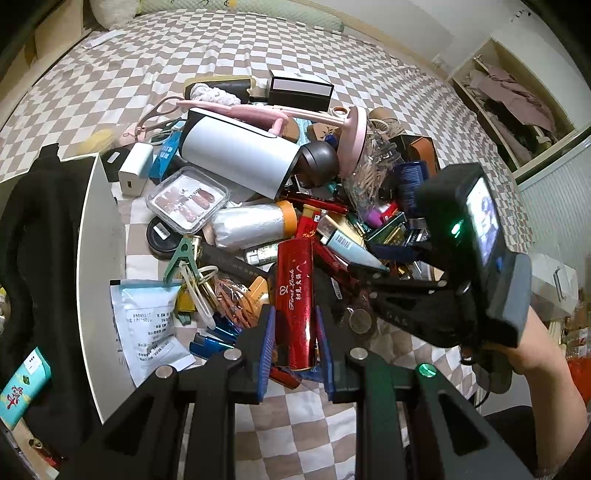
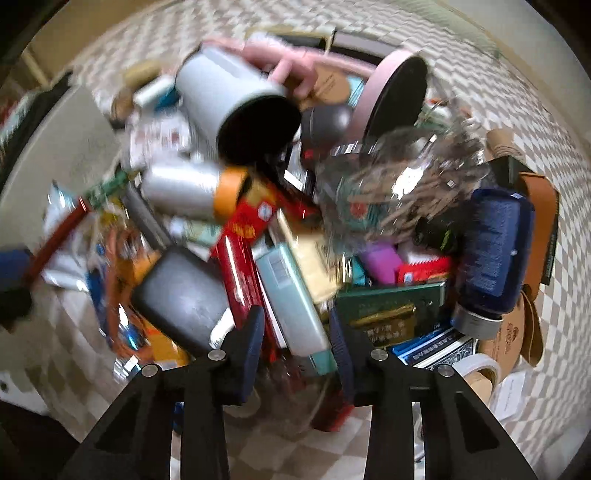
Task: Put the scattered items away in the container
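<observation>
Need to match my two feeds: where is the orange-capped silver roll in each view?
Left wrist: orange-capped silver roll at centre, lying above the red tube between the left gripper fingers.
Right wrist: same roll, left of centre, blurred.
Shared landmark: white cylinder just above the roll.

A checked brown-and-white bedspread (image 1: 229,62) covers the bed and fills most of the scene. At the far edge, a long pale green bolster (image 1: 236,9) lies along the head of the bed, with a fluffy white cushion (image 1: 110,13) to its left. On the far right stands an open wooden wardrobe (image 1: 517,99), with pinkish clothes (image 1: 513,92) heaped loosely on its shelves.
</observation>
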Tool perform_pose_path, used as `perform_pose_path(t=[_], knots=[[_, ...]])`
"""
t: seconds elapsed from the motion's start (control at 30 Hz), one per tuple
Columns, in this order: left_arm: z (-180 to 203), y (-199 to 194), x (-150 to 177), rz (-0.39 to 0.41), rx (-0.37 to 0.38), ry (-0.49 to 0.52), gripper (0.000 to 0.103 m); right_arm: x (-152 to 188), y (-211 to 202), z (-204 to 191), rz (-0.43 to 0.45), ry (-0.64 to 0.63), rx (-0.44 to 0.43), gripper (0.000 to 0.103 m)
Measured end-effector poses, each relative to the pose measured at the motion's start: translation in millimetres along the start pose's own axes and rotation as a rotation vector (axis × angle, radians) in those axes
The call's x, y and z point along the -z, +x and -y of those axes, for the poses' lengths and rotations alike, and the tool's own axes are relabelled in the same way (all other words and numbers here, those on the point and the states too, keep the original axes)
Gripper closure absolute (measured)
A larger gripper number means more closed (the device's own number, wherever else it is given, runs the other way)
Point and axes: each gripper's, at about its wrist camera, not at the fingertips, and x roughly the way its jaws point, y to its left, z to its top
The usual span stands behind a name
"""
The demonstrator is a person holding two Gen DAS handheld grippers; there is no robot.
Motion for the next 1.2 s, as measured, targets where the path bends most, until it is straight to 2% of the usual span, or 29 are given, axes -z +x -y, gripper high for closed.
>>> perform_pose_path(t=[0.1, 0.17, 0.23, 0.3, 0.87, 1.1, 1.17, 1.2], knots=[[0, 0, 0, -0.001, 0.002, 0.000, 0.081, 3, 9, -3, -0.023, -0.032, 0.031, 0.066], [0, 0, 0, 0.002, 0.005, 0.000, 0.081, 2, 10, -2, -0.023, -0.008, 0.023, 0.067], [0, 0, 0, 0.004, 0.008, 0.001, 0.081, 1, 6, 2, -0.011, 0.023, 0.002, 0.070], [-1, 0, 0, 0.005, 0.009, 0.001, 0.081, 0, -1, 5, 0.007, 0.047, -0.026, 0.078], [-2, -13, 1, 0.032, 0.006, -0.003, 0.081, 18, -55, 35, 0.120, 0.217, -0.185, 0.078], [-3, -24, 2, 0.059, 0.013, -0.014, 0.081, 5, -81, 36, 0.196, 0.274, -0.263, 0.078], [-4, -25, 3, 0.060, 0.012, -0.014, 0.090, 6, -86, 36, 0.206, 0.280, -0.289, 0.078], [-4, -26, 3, 0.061, 0.010, -0.015, 0.091, 6, -89, 35, 0.212, 0.283, -0.301, 0.078]])
